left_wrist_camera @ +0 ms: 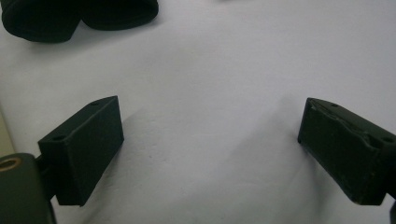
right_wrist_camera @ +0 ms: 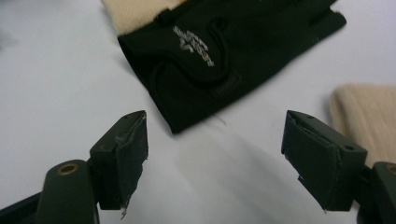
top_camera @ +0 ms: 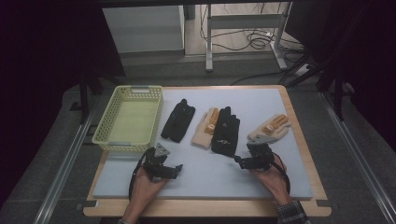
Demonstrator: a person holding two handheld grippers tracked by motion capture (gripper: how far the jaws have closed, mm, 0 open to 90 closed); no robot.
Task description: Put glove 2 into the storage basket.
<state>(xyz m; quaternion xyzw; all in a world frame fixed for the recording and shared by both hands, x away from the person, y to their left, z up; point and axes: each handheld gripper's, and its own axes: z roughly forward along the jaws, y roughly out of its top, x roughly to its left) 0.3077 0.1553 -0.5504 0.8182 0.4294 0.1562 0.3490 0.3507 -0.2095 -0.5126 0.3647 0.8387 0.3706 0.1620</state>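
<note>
Four gloves lie in a loose row across the middle of the pale grey foam-topped worktop (top_camera: 261, 177), apparently laid out so each can be picked singly; a pale yellow-green perforated plastic basket (top_camera: 105, 122) sits at centre left of the high view, likely the place they are meant to go. The black fabric glove with a white printed logo (right_wrist_camera: 224, 56) lies at the centre of the high view, partly over a cream knitted glove (top_camera: 206, 128); in the right gripper view its cuff fills the upper middle, just beyond the fingers. The right gripper (right_wrist_camera: 215, 158) points at that cuff with fingers (right_wrist_camera: 125, 154) spread wide and nothing between them, seemingly lined up to take it. The left gripper (left_wrist_camera: 210, 149) is likewise released over bare worktop, the folded plain black glove (left_wrist_camera: 74, 16) in the upper left of its view. The high view alone gives the basket and the tan glove with orange patches (top_camera: 272, 128) at centre right; the right gripper view gives the logo and stitching.
</note>
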